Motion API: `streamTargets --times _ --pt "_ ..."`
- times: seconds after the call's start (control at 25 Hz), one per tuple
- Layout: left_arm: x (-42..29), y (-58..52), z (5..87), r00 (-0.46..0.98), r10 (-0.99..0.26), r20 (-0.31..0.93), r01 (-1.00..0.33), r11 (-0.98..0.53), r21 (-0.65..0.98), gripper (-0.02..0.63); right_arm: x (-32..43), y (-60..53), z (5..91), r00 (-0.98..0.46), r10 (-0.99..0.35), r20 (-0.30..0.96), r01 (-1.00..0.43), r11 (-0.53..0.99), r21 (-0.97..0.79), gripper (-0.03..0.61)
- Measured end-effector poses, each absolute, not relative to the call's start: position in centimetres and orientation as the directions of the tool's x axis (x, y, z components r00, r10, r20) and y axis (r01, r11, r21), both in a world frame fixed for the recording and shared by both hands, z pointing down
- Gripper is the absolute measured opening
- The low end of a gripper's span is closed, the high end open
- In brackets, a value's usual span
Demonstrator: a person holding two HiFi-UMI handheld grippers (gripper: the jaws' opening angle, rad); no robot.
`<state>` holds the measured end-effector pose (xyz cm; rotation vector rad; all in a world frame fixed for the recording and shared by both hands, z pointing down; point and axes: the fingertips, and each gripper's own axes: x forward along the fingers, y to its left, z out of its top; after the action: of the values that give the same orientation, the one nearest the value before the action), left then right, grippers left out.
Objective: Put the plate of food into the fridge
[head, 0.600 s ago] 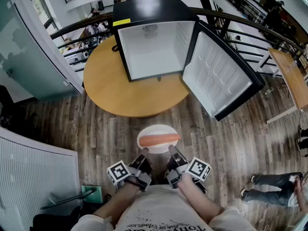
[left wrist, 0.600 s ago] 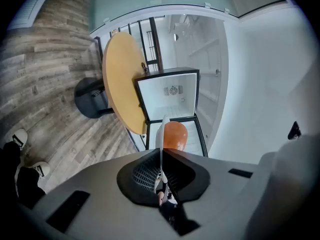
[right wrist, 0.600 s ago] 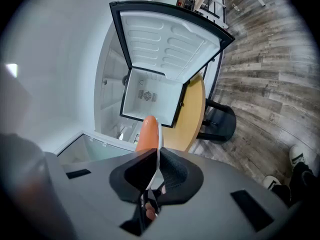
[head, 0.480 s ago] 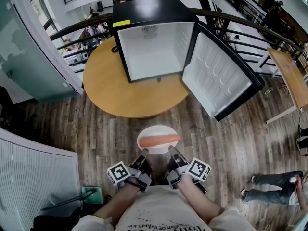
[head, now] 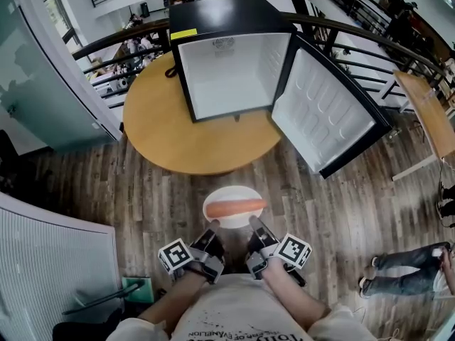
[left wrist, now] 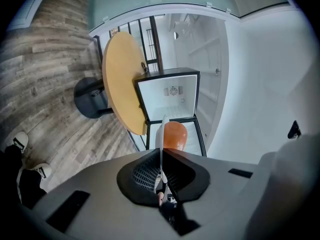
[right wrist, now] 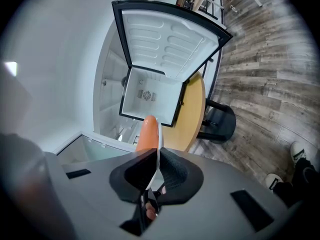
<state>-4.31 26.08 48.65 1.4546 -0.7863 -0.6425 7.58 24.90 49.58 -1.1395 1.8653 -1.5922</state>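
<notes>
Glass partition (head: 43, 84): far left of the fridge (head: 220, 20), rising from the wood-plank floor (head: 142, 190).
Green item (head: 135, 287): on the floor, well below and left of the fridge; too small to identify.
Round table (head: 170, 137): pale wood top that bears the fridge on its far side; its near edge curves out in front of the fridge.
Left gripper (head: 212, 227) (left wrist: 161, 151): well in front of the fridge, off the table and over the floor, close to the person's body. Its jaws are pressed onto the near-left rim of the plate (head: 231, 192), whose thin white edge sits pinched between them. The marker cube is on its outer side.
Fridge: small black cabinet with a white interior, standing on the table with its opening towards the person.
Plate: white, held about level over the floor in front of the fridge, just clear of the table's near edge, outside the cabinet.
Sausage (head: 234, 207) (left wrist: 175, 135) (right wrist: 146, 134): orange-red, lying across the plate from left to right, in line with the fridge opening.
Right gripper (head: 254, 224) (right wrist: 157, 150): just right of the left gripper, equally far from the fridge. Its jaws are clamped on the plate's near-right rim.
Fridge door (head: 323, 112): swung wide open at the fridge's right side, white moulded liner showing, reaching out past the table edge.
Person's legs (head: 402, 279): in jeans, on the floor far below and right of the fridge.
Wooden desk (head: 430, 112): far right of the fridge, beyond the door.
</notes>
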Motion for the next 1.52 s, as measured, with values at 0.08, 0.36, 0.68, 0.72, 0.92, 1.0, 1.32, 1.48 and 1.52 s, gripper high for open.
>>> streamTargets --times 0.08,0.36,0.68,0.72,0.92,1.0,1.32,1.48,1.52 --pt "-4.8 26.0 48.6 0.610 -0.789 0.075 -0.079 0.034 0.996 0.032 7.1 25.0 49.6 -0.562 -0.804 0.195 -0.309 -0.015 -0.951 0.037" --pt "-6.7 26.3 48.6 0.632 -0.773 0.062 -0.069 0.023 0.997 0.032 5.0 25.5 49.8 -0.553 -0.809 0.198 -0.311 -0.019 -0.950 0.037" --pt "-8.7 26.0 48.9 0.660 -0.749 0.063 -0.069 0.024 0.997 0.032 3.1 25.7 50.2 -0.525 -0.827 0.204 -0.321 -0.030 -0.947 0.037" --pt "-8.7 26.0 48.9 0.663 -0.746 0.059 -0.065 0.021 0.998 0.032 3.0 25.7 50.3 -0.523 -0.828 0.202 -0.321 -0.029 -0.947 0.037" --pt "-9.0 25.7 49.3 0.667 -0.742 0.071 -0.067 0.035 0.997 0.032 2.7 25.5 50.5 -0.517 -0.830 0.210 -0.314 -0.045 -0.948 0.037" --pt "-9.0 25.1 49.3 0.665 -0.743 0.066 -0.066 0.030 0.997 0.032 2.6 24.9 50.6 -0.521 -0.827 0.211 -0.308 -0.048 -0.950 0.037" --pt "-9.1 20.9 50.3 0.641 -0.761 0.099 -0.091 0.052 0.994 0.032 2.8 20.1 51.1 -0.552 -0.807 0.210 -0.312 -0.033 -0.949 0.037" --pt "-8.6 17.3 50.6 0.627 -0.772 0.101 -0.089 0.058 0.994 0.032 3.3 16.2 51.5 -0.569 -0.795 0.212 -0.311 -0.030 -0.950 0.037" --pt "-8.4 16.3 50.6 0.623 -0.776 0.101 -0.086 0.060 0.994 0.032 3.5 15.1 51.6 -0.572 -0.791 0.217 -0.315 -0.033 -0.949 0.037"
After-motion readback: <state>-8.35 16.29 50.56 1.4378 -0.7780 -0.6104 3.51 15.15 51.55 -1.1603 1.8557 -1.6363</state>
